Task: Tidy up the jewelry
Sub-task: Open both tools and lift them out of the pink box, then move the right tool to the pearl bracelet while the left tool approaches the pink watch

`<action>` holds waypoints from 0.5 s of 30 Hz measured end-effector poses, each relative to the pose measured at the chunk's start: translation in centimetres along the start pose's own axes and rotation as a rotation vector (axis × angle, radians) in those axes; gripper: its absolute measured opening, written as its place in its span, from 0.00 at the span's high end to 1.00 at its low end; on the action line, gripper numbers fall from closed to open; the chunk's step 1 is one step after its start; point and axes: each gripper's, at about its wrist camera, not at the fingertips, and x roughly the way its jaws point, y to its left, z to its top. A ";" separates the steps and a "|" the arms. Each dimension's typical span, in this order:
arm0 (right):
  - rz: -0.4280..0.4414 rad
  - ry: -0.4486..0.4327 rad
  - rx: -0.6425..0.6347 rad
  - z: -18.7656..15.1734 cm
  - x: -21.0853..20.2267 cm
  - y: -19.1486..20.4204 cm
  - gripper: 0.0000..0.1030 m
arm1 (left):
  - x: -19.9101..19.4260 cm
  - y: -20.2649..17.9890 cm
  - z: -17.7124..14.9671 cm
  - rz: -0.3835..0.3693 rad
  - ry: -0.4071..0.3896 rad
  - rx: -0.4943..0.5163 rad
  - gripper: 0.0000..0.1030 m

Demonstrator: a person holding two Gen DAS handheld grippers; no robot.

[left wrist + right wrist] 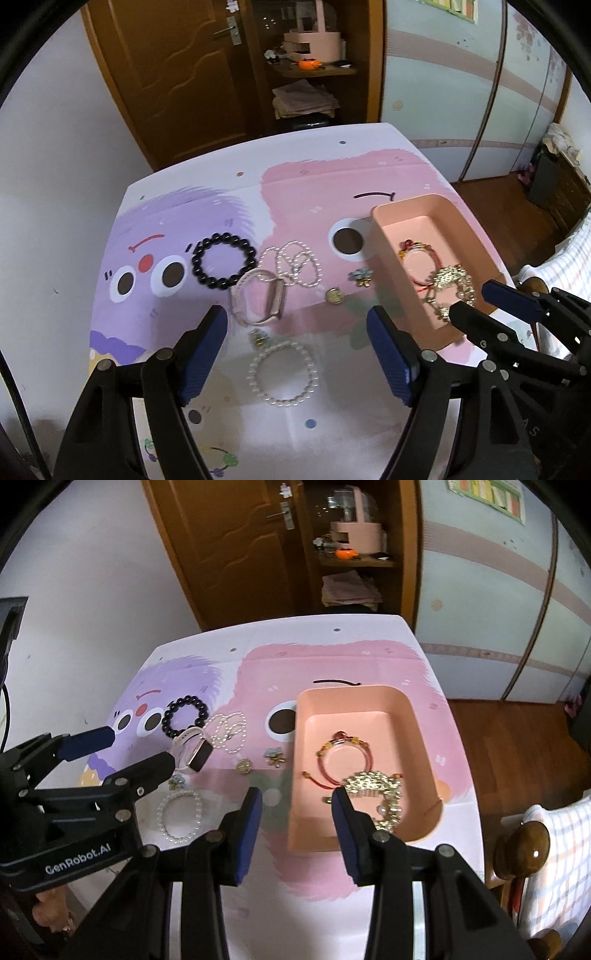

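Sorting is partly done. Both tools are held wide open with nothing in them: the left gripper (295,354) above the pearl bracelet (282,373), the right gripper (297,823) by the pink tray (421,720), where a red bracelet (341,757) and gold jewelry (376,786) are kept. Next, the pearl bracelet probably should be pinched. Farther off, a pink watch (260,301) and black bead bracelet (223,265) are left.

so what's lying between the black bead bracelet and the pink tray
In the left wrist view, a tangled pearl necklace lies just right of the black bead bracelet. Then comes bare printed tablecloth up to the pink tray.
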 end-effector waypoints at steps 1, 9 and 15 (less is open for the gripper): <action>0.001 0.001 -0.007 0.0 0.1 0.3 0.62 | 0.0 0.4 0.0 0.002 0.001 -0.008 0.26; 0.015 0.035 -0.060 -0.1 1.1 2.4 0.62 | 0.6 4.0 -1.1 0.013 0.007 -0.110 0.26; 0.041 0.073 -0.080 -0.3 2.3 3.4 0.62 | 0.9 6.9 -2.6 0.013 0.002 -0.165 0.26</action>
